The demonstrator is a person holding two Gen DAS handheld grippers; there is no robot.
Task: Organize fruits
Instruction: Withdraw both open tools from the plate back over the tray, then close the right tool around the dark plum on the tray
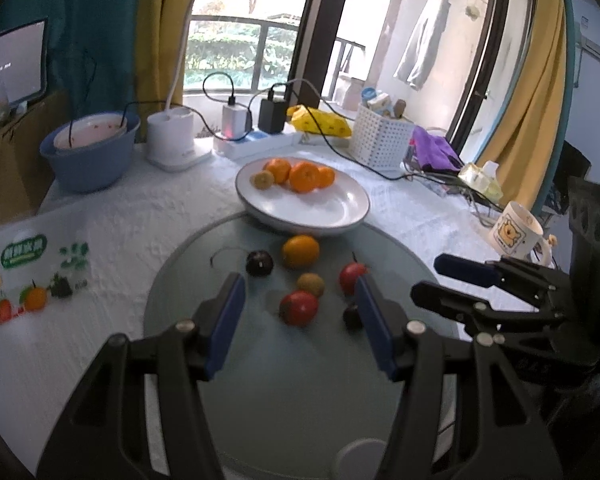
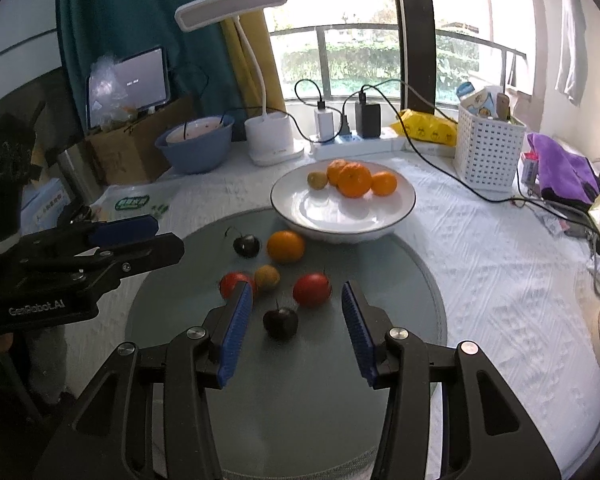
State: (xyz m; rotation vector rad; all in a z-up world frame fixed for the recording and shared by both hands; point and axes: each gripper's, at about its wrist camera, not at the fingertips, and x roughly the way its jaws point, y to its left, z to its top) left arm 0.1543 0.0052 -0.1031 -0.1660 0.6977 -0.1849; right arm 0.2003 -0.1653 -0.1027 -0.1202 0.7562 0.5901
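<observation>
Near the cameras the glass disc lies bare, so both open claws have free room there. Farther in, loose fruit crowds the disc: a dark cherry sits between the right claw fingers, red fruits just beyond. The white plate blocks the far edge; the cable crosses the worktop at right.

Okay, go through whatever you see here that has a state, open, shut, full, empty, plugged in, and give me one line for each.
Left claw: open, holding nothing.
Right claw: open, holding nothing.
White round plate: partly filled, three oranges and one small yellow-green fruit.
Grey-green round glass mat: six loose fruits on it.
White desk lamp: appears off.
White charger: plugged in.
Black charger: plugged in.
Tablet screen: on.
</observation>
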